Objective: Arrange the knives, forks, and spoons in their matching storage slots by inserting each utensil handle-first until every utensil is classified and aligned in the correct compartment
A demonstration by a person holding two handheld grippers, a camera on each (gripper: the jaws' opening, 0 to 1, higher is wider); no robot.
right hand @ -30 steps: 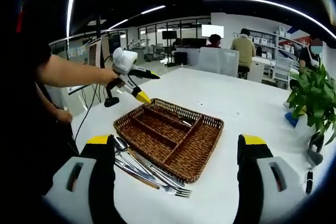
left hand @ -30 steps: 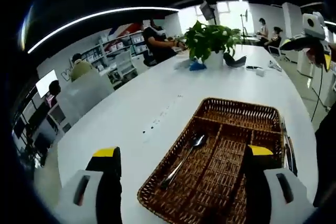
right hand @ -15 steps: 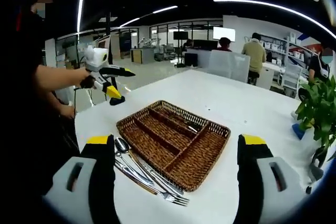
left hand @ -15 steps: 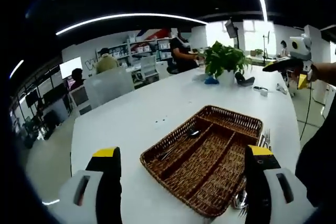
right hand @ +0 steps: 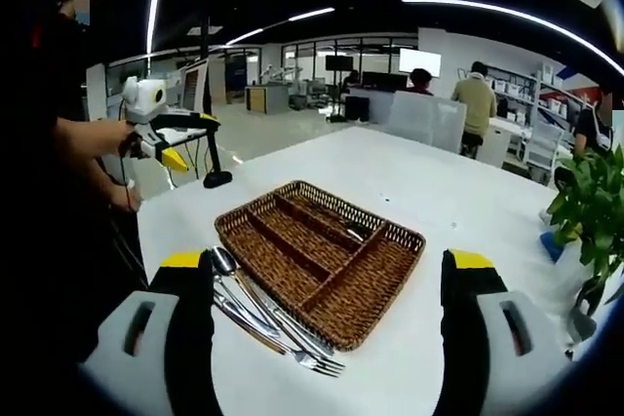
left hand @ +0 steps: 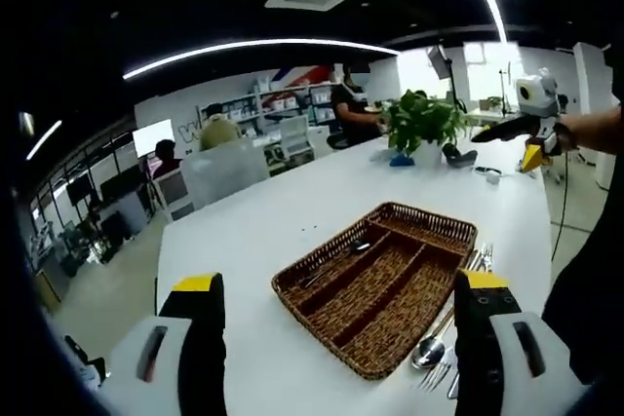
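Left gripper wide open, nothing held, hovering above the white table. Right gripper also wide open and empty, likewise clear of the table surface. Wicker cutlery tray sits dead ahead between the left gripper's jaws; in the right gripper view the same tray lies ahead, centred between the jaws, long dividers splitting it into slots. One spoon already lies in the tray's far-left slot as seen from the left gripper; in the right gripper view it shows in the farthest slot. Loose pile of utensils lies on the table touching the tray's near edge, just inside the right gripper's left jaw: spoon bowl toward the gripper, fork tines pointing right. From the left gripper view that pile sits beside the tray's right side, next to the right jaw. Right gripper also visible in the left gripper view, top right, held in a hand; left gripper shows in the right gripper view at left. Potted plant far end of table, well apart from tray. People seated in the background.
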